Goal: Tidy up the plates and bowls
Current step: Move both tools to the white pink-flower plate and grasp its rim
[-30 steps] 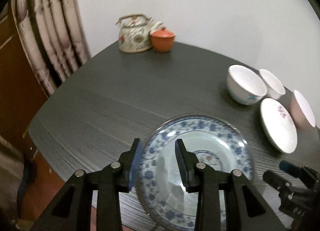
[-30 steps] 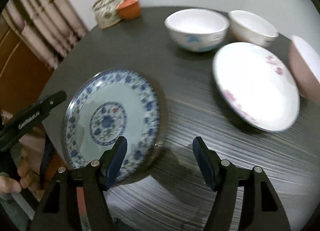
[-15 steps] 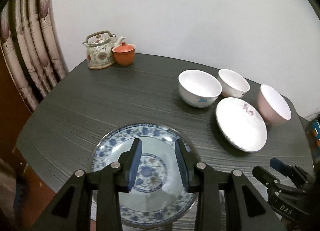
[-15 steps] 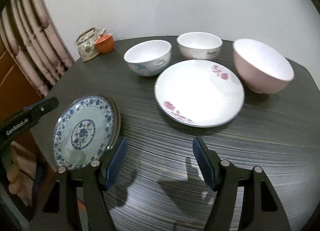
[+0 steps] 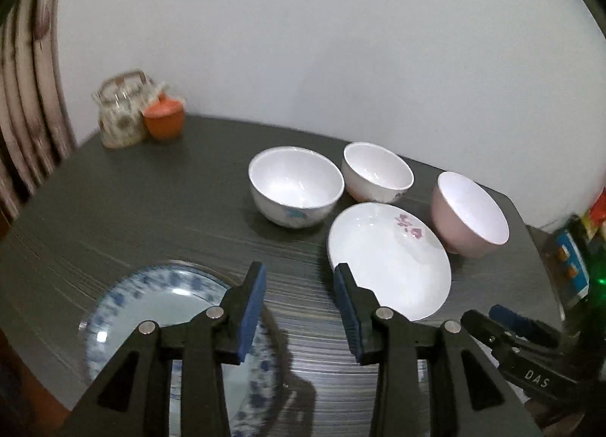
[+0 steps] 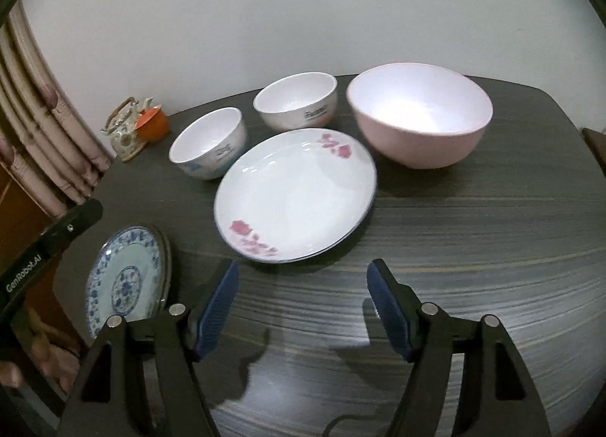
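- Surveying the dark tabletop first: it fills the lower two thirds of both views, and all the crockery sits loose on it, nothing stacked yet.
- White plate with pink flowers lies at the centre of the right wrist view, flat, just ahead of the right tool.
- Pink bowl stands upper right of that plate, upright, close beside its rim.
- Blue-patterned plate lies at the lower left of the left wrist view, apart from the other pieces and partly behind the left tool's arms.
- Two white bowls, one with a blue mark and one printed, stand side by side above the flowered plate.
- Teapot and orange cup sit at the upper left, not part of the job.
- Right tool spread wide, holding nothing, above bare tabletop.
- Left tool part-spread and empty, its jaws having just been opening a little.
- Judgement: this is the approach step, with no piece gripped. Next move likely calls for lowering one tool onto a rim, probably the flowered plate's near edge, with the jaws straddling it before closing.
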`<state>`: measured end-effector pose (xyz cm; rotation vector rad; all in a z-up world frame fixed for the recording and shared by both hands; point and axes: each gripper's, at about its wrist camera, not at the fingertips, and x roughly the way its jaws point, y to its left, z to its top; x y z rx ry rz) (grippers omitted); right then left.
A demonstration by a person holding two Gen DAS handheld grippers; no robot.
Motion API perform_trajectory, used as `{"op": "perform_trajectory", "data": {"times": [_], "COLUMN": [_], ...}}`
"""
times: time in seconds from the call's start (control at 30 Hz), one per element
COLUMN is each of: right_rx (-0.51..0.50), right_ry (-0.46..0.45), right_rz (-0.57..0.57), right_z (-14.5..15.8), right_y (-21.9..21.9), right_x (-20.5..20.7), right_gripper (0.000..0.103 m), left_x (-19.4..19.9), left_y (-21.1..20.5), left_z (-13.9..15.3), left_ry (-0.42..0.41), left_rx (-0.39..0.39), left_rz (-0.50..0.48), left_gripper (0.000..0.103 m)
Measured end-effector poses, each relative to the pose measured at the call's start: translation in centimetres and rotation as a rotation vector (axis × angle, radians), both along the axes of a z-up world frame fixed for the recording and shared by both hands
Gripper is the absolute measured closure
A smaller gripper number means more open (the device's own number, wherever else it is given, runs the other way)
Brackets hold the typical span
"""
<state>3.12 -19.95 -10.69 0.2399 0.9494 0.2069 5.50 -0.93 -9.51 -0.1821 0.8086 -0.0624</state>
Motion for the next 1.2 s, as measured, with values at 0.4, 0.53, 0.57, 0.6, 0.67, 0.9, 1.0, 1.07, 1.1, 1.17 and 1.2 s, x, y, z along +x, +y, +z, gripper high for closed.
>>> {"op": "perform_trajectory", "data": {"times": [0.4,0.53,0.57,0.6,0.67,0.9,1.0,1.07,1.1,1.17,1.2], "right_rx": [0.077,0.102,0.111,0.118,0.139,0.206,0.217,0.214,0.216,0.212,0.212], "right_ry": [0.035,0.056,0.064,0.068,0.080,0.118,0.131,0.133,0.134,0.135,0.133], "right_rz": [-0.021,-0.004,0.004,0.009,0.019,0.031,0.038,0.044,0.047,0.051,0.056], "right_z": [-1.9,-3.0,-3.3,-3.5,-4.1,-5.9,-6.5,-6.8,-6.9,-7.0,-7.1], "right_y": [-3.8,-4.4,-4.5,-4.5,-4.7,-4.9,-4.7,-4.5,-4.4,-4.3,-4.2], "right_x": [4.5,6.0,6.5,6.8,7.5,9.3,9.9,10.3,10.4,10.6,10.8], "right_gripper": [0.037,0.043,0.047,0.051,0.055,0.067,0.072,0.074,0.076,0.077,0.078], "left_x": [6.9,8.5,8.7,9.0,9.5,11.0,11.5,11.5,11.6,11.6,11.6], "left_y": [-0.5,-0.7,-0.8,-0.8,-0.8,-0.9,-0.9,-1.0,-1.1,-1.2,-1.2], "left_z": [-3.8,-5.2,-5.5,-5.8,-6.4,-7.5,-8.0,-8.2,-8.3,-8.5,-8.6], "left_ry": [0.198,0.260,0.273,0.283,0.306,0.353,0.371,0.378,0.381,0.387,0.391], "left_rx": [-0.156,-0.205,-0.207,-0.212,-0.233,-0.256,-0.254,-0.253,-0.252,-0.242,-0.239], "left_rz": [-0.040,-0.065,-0.070,-0.072,-0.071,-0.070,-0.065,-0.063,-0.062,-0.061,-0.059], "left_gripper": [0.065,0.065,0.065,0.065,0.065,0.065,0.065,0.067,0.067,0.067,0.067]}}
